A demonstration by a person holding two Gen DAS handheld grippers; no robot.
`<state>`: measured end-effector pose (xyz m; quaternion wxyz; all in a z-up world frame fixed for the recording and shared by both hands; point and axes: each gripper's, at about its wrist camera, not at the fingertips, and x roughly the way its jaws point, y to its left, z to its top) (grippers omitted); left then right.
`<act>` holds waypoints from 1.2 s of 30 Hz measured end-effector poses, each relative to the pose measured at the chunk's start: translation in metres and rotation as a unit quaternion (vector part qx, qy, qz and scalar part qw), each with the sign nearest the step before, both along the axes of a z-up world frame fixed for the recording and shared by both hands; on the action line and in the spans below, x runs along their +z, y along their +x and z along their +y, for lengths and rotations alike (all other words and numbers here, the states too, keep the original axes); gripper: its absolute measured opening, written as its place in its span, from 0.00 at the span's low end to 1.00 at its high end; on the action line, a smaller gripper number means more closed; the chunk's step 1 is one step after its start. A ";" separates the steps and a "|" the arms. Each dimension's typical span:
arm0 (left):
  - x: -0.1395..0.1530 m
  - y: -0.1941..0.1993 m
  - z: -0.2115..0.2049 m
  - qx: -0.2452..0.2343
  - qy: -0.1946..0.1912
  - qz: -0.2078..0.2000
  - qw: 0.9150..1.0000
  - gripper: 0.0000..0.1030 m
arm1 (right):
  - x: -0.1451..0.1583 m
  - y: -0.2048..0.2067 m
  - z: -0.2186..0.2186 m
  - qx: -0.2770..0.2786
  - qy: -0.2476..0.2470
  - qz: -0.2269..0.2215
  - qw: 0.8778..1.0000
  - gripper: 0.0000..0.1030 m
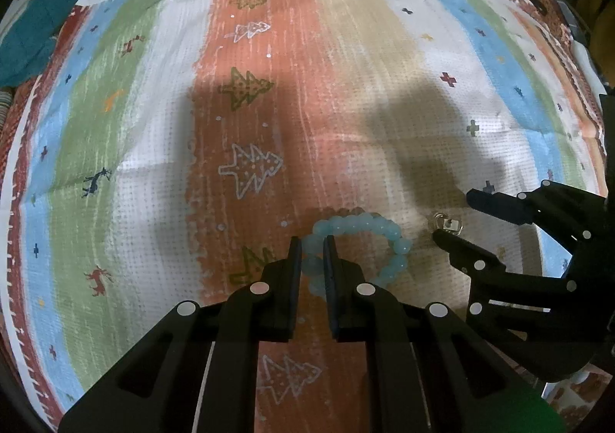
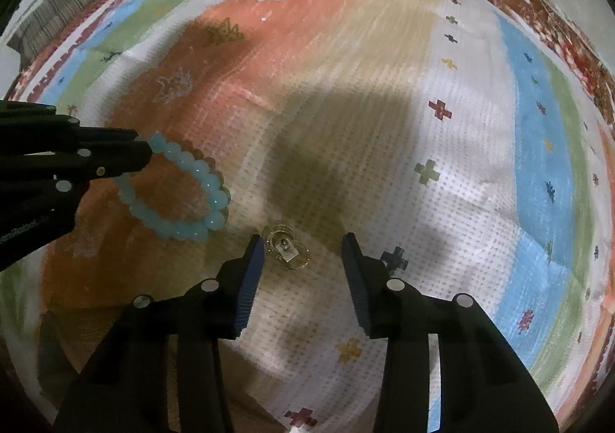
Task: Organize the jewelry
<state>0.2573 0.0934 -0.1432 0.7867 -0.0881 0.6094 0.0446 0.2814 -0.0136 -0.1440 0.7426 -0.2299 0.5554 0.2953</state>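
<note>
Now, step in hand: both grippers are down on a striped cloth (image 1: 346,94), each at its own piece of jewelry, in what looks like the pick-up stage of the sorting.
Left gripper (image 1: 312,252): jaws pinched tight on the pale blue bead bracelet (image 1: 369,229), clamping its strand at about nine o'clock on the loop; the rest of the loop lies on the cloth's orange stripe.
Right gripper (image 2: 303,252): jaws apart, no pad pressing on anything; the small gold ring piece (image 2: 286,250) lies between them, just beside the left-hand finger (image 2: 251,271).
Ring's place: on the cloth at about four o'clock from the bracelet, near it but not touching.
Next move, as judged: the right jaws need to centre over the ring and close squarely, since so small and flat a piece could slip out sideways; the left can lift once its hold proves firm.
Destination: no box or tray shows in either view.
</note>
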 end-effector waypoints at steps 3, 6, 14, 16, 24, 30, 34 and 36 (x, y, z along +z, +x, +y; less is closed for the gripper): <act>0.002 0.001 -0.007 0.000 0.003 0.001 1.000 0.11 | -0.001 0.001 0.002 0.008 -0.002 0.000 1.000 0.40; 0.002 -0.004 -0.008 0.001 0.004 0.001 1.000 0.11 | -0.002 0.004 0.004 0.013 -0.002 0.001 1.000 0.37; 0.001 -0.003 -0.011 -0.003 0.011 0.003 1.000 0.11 | -0.003 -0.001 0.008 0.029 -0.008 -0.001 1.000 0.17; 0.002 -0.004 -0.012 -0.004 0.012 0.001 1.000 0.11 | -0.002 0.000 0.006 0.023 -0.004 0.000 1.000 0.16; 0.020 -0.008 -0.017 -0.007 0.007 -0.020 1.000 0.11 | 0.008 0.004 -0.013 -0.023 -0.001 -0.009 1.000 0.16; 0.039 -0.012 -0.030 -0.020 0.005 -0.040 0.999 0.11 | 0.018 0.005 -0.027 -0.061 -0.005 -0.022 0.998 0.16; 0.047 -0.015 -0.039 -0.032 0.005 -0.050 0.998 0.11 | 0.035 0.007 -0.037 -0.097 0.004 -0.045 0.994 0.16; 0.052 -0.017 -0.042 -0.036 0.006 -0.056 0.998 0.11 | 0.043 0.007 -0.043 -0.108 0.012 -0.050 0.993 0.16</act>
